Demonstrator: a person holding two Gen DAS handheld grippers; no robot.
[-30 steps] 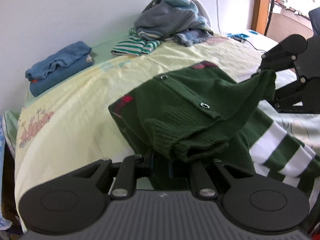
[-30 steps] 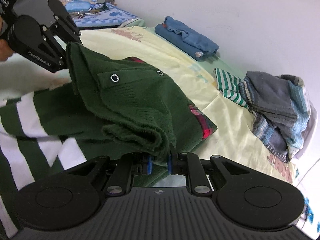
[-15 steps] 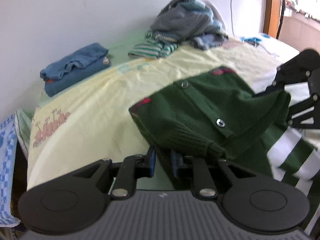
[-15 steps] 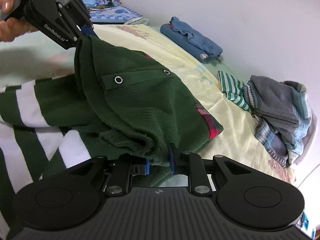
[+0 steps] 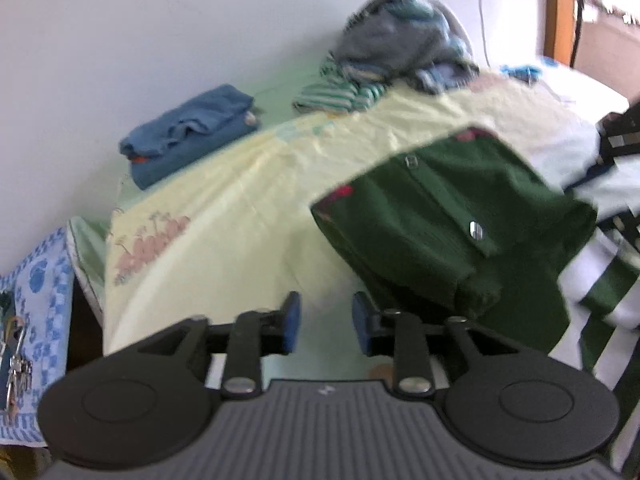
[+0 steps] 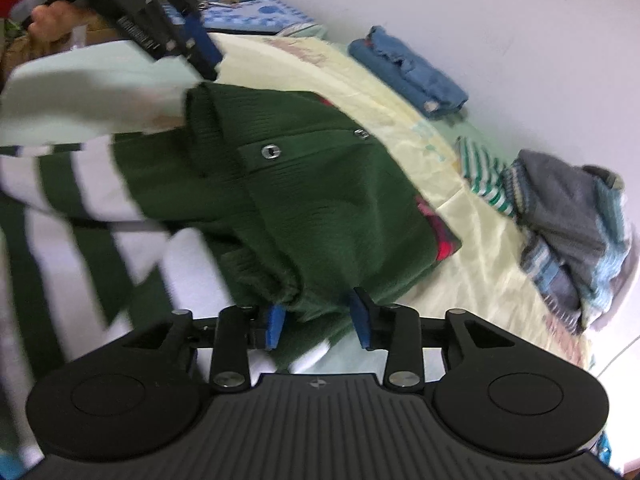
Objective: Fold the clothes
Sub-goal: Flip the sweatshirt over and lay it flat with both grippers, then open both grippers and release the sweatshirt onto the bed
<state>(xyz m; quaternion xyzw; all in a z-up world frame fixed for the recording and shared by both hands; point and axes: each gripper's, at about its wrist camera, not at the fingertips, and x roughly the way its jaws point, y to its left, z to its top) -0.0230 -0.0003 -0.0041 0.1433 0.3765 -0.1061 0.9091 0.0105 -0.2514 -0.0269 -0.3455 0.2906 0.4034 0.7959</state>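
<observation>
A dark green knit cardigan (image 5: 448, 216) with snap buttons and white-striped sleeves lies folded over on the pale yellow bed sheet (image 5: 224, 200). My left gripper (image 5: 326, 320) is open, its blue pads clear of the cloth, which lies just to its right. In the right wrist view the same cardigan (image 6: 320, 200) spreads ahead, and my right gripper (image 6: 316, 322) is open with the folded hem lying loosely between its pads. The left gripper (image 6: 196, 46) shows at the top left, held by a hand (image 6: 44, 0), above the cardigan's far corner.
A folded blue garment (image 5: 188, 132) lies by the wall. A heap of grey and blue clothes (image 5: 404, 52) with a green-striped piece (image 5: 340, 96) sits further back. A blue patterned cloth with keys (image 5: 24, 328) is at the bed's left end.
Both grippers have opened and let go of the cardigan's folded edge. The left gripper has drawn back to the left, away from the cloth, and the cardigan has dropped flat onto the bed.
</observation>
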